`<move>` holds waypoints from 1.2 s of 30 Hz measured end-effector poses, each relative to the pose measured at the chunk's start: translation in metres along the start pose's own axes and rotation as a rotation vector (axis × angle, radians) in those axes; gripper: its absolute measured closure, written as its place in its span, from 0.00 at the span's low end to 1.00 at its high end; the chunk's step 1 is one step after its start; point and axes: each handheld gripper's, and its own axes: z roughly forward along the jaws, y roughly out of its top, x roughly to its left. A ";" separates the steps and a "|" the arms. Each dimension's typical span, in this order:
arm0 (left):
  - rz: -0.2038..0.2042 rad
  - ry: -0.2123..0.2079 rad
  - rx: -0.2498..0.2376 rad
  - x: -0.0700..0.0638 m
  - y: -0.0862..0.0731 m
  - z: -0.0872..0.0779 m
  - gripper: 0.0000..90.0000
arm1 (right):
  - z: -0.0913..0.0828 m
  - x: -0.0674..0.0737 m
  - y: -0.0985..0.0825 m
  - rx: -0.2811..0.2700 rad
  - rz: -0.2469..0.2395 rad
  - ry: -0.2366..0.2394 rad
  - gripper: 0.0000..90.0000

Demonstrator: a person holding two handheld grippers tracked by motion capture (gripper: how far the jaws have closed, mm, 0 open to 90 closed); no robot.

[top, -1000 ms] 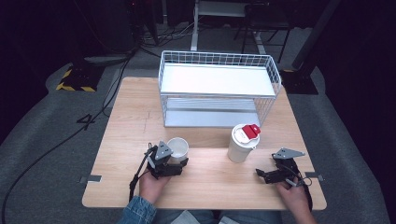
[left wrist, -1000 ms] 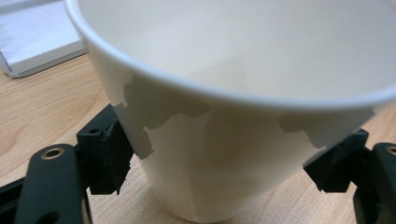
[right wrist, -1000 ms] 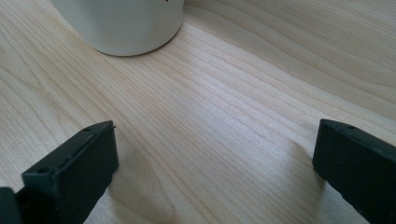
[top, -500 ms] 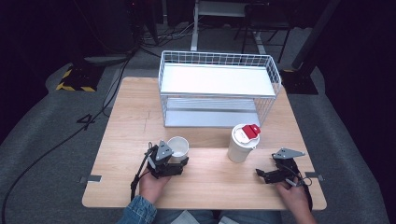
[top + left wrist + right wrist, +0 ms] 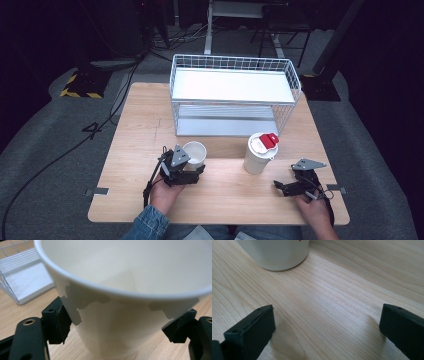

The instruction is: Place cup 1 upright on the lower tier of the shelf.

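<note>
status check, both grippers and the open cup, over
Left gripper shut on open cup. Right gripper open, empty, short of lidded cup. Wire rack beyond, path clear.

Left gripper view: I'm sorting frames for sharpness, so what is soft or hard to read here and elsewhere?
Left gripper view: the open cup looms close, rim soft, pads sharp. Right gripper view: wood grain crisp, lidded cup's base cropped. High view: table lit, surroundings dark.

Right gripper point(image 5: 325, 327) low over wooden table point(image 5: 342, 290), black jaws wide apart, nothing between. White cup point(image 5: 274, 252) bottom stands farther off.
</note>
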 end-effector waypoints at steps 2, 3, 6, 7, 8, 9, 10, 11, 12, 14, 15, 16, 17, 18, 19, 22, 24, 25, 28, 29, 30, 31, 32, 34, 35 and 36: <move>0.006 0.006 -0.003 0.000 0.004 0.000 0.25 | 0.000 0.000 0.000 0.000 0.001 -0.002 0.01; -0.013 -0.001 -0.010 0.000 0.006 0.000 0.25 | 0.000 0.000 0.000 0.000 0.002 -0.003 0.01; -0.010 -0.001 -0.010 0.001 0.012 0.001 0.25 | 0.000 0.001 0.000 0.000 0.005 -0.007 0.01; -0.025 -0.007 -0.008 0.000 0.014 0.002 0.25 | 0.000 0.001 0.000 0.000 0.005 -0.007 0.01; -0.012 -0.002 -0.012 0.000 0.017 0.002 0.25 | 0.000 0.001 0.000 0.000 0.005 -0.007 0.01; -0.013 -0.007 -0.017 0.000 0.021 0.004 0.25 | 0.000 0.001 0.000 0.000 0.007 -0.007 0.01; -0.013 -0.007 -0.017 0.000 0.021 0.004 0.25 | 0.000 0.001 0.000 0.000 0.007 -0.007 0.01; -0.012 -0.009 -0.018 0.000 0.024 0.004 0.25 | 0.000 0.001 0.000 0.000 0.007 -0.007 0.01; -0.013 -0.013 -0.021 -0.001 0.028 0.006 0.25 | 0.000 0.001 0.000 0.000 0.008 -0.007 0.01; -0.002 -0.012 -0.020 -0.001 0.032 0.008 0.25 | 0.000 0.001 0.000 0.000 0.007 -0.007 0.01; 0.000 -0.017 -0.021 -0.001 0.037 0.011 0.25 | 0.000 0.001 0.000 0.000 0.007 -0.007 0.01; 0.000 -0.017 -0.021 -0.001 0.037 0.011 0.25 | 0.000 0.001 0.000 0.000 0.007 -0.007 0.01; 0.005 -0.019 -0.021 -0.001 0.039 0.013 0.25 | 0.000 0.001 0.000 0.000 0.008 -0.007 0.01; 0.008 -0.017 -0.023 -0.001 0.041 0.014 0.25 | 0.000 0.001 0.000 0.000 0.007 -0.007 0.01; 0.001 -0.024 -0.026 -0.002 0.043 0.016 0.25 | 0.000 0.001 0.000 0.000 0.007 -0.007 0.01; -0.001 -0.026 -0.035 -0.002 0.048 0.021 0.25 | 0.000 0.001 0.000 0.000 0.008 -0.008 0.01; -0.001 -0.025 -0.032 -0.001 0.052 0.024 0.25 | 0.000 0.001 0.000 0.000 0.008 -0.008 0.01; -0.010 -0.027 -0.037 0.000 0.054 0.026 0.25 | 0.000 0.001 0.000 0.000 0.008 -0.009 0.01; -0.029 -0.030 -0.060 0.003 0.059 0.029 0.25 | 0.000 0.001 0.000 0.000 0.009 -0.009 0.01; -0.035 -0.030 -0.064 0.003 0.060 0.030 0.25 | 0.000 0.001 0.000 0.000 0.009 -0.009 0.01; -0.032 -0.026 -0.070 0.004 0.062 0.032 0.25 | 0.000 0.001 0.000 0.000 0.009 -0.009 0.01; -0.037 -0.023 -0.078 0.004 0.063 0.035 0.25 | 0.000 0.001 0.000 0.000 0.009 -0.009 0.01; -0.031 -0.018 -0.079 0.005 0.064 0.037 0.25 | 0.000 0.001 0.000 0.000 0.009 -0.009 0.01; -0.039 -0.016 -0.073 0.006 0.065 0.041 0.25 | 0.000 0.001 0.000 0.000 0.009 -0.009 0.01; -0.041 -0.010 -0.070 0.007 0.067 0.044 0.25 | 0.000 0.001 0.000 0.000 0.009 -0.009 0.01; -0.044 -0.007 -0.069 0.008 0.067 0.046 0.25 | 0.000 0.001 0.000 0.000 0.009 -0.009 0.01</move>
